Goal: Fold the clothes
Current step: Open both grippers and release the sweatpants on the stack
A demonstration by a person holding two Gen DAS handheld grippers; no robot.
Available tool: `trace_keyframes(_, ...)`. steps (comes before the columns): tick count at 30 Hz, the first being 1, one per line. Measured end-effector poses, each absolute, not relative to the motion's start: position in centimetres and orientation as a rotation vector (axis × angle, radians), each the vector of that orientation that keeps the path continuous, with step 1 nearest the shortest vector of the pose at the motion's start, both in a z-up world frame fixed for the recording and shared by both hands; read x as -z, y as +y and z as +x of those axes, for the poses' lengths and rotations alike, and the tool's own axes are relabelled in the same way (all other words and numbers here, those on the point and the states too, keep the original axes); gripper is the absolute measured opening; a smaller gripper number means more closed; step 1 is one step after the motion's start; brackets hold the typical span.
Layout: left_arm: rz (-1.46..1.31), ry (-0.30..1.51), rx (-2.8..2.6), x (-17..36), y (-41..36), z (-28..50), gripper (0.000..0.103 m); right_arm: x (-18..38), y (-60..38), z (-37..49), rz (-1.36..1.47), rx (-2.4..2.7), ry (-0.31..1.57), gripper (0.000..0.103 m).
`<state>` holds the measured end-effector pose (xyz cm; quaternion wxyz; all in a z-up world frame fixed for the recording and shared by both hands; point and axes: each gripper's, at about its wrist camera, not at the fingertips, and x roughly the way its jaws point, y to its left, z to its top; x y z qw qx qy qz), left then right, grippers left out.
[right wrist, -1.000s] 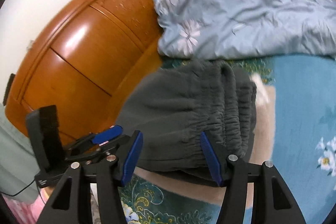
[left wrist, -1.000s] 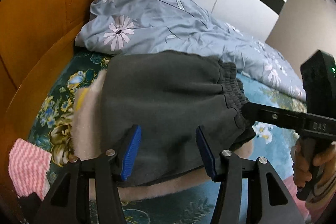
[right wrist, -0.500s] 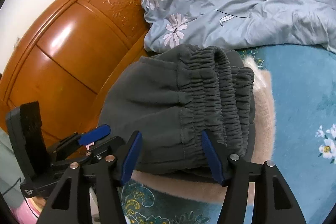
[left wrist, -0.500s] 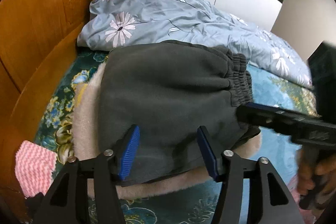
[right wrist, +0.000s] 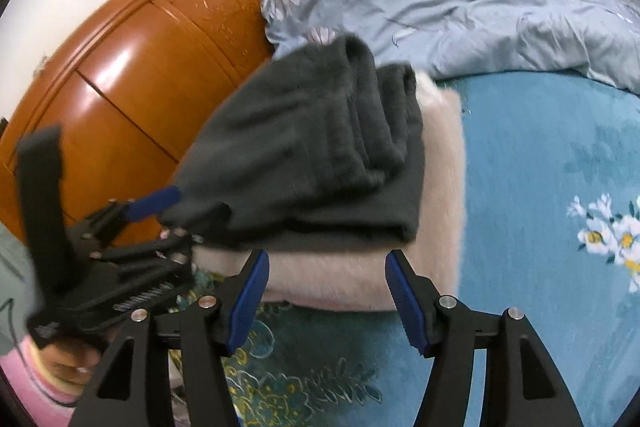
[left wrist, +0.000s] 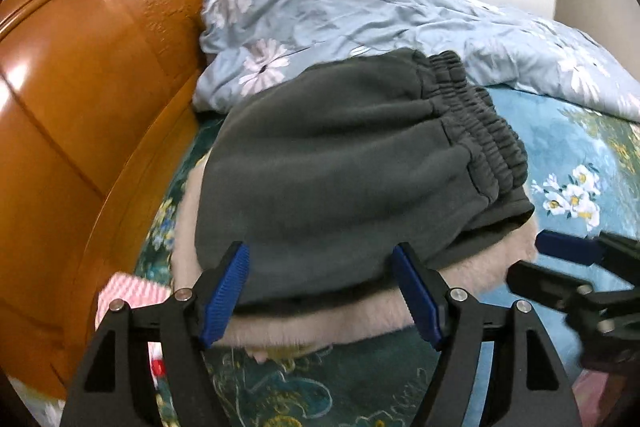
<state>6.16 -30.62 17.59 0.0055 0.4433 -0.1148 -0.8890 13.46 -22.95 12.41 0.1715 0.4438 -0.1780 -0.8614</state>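
Note:
Folded dark grey sweatpants (left wrist: pixel 344 163) with an elastic waistband lie on top of a folded cream fleece garment (left wrist: pixel 320 323) on the bed. They also show in the right wrist view (right wrist: pixel 320 147) on the cream garment (right wrist: pixel 360 267). My left gripper (left wrist: pixel 320 295) is open and empty, just short of the stack's near edge. My right gripper (right wrist: pixel 324 299) is open and empty, in front of the cream garment's near edge. Each gripper shows at the side of the other's view.
A wooden headboard (left wrist: pixel 80 107) stands at the left. A blue floral duvet (left wrist: pixel 380 15) is bunched behind the stack. A pink-and-white cloth (left wrist: pixel 128 299) lies by the headboard. The bed has a teal floral sheet (right wrist: pixel 540 187).
Both grippers have drawn back from the grey sweatpants and lowered toward the stack's near edge. The right gripper has moved right and away. The stack has stayed put.

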Motion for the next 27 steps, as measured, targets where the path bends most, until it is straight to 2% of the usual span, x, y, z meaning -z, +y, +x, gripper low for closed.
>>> trace_keyframes(4, 1.347, -0.305, 2.745, -17.2, -30.2, 7.9, 0.075, -10.9, -23.5, 13.8, 1.272, 2.448, -0.495, 0.065)
trace_keyframes(10, 1.456, -0.164, 2.651, -14.7, -30.4, 8.7, 0.075, -9.3, -24.6, 14.4, 1.297, 2.468, -0.385, 0.065)
trace_keyframes(15, 1.494, -0.043, 2.591, -13.5, -31.5, 8.2, 0.075, -8.9, -24.5, 14.8, 1.285, 2.466, -0.368, 0.068)
trace_keyframes(20, 1.474, -0.126, 2.492, -12.2, -31.6, 7.9, 0.077, -8.0, -23.6, 14.4, 1.333, 2.454, -0.426, 0.069)
trace_keyframes(22, 1.492, -0.097, 2.464, -11.8, -31.8, 7.8, 0.079, -7.8, -23.2, 14.4, 1.341, 2.454, -0.446, 0.07)
trace_keyframes(23, 1.505, -0.072, 2.449, -11.5, -32.0, 7.9, 0.079, -8.0, -23.3, 14.5, 1.331, 2.456, -0.442, 0.073)
trace_keyframes(24, 1.517, -0.047, 2.434, -11.3, -32.2, 8.0, 0.079, -8.1, -23.4, 14.6, 1.321, 2.457, -0.438, 0.08)
trace_keyframes(27, 1.528, -0.01, 2.384, -10.7, -32.7, 8.4, 0.08, -8.6, -23.9, 14.8, 1.292, 2.45, -0.414, 0.083)
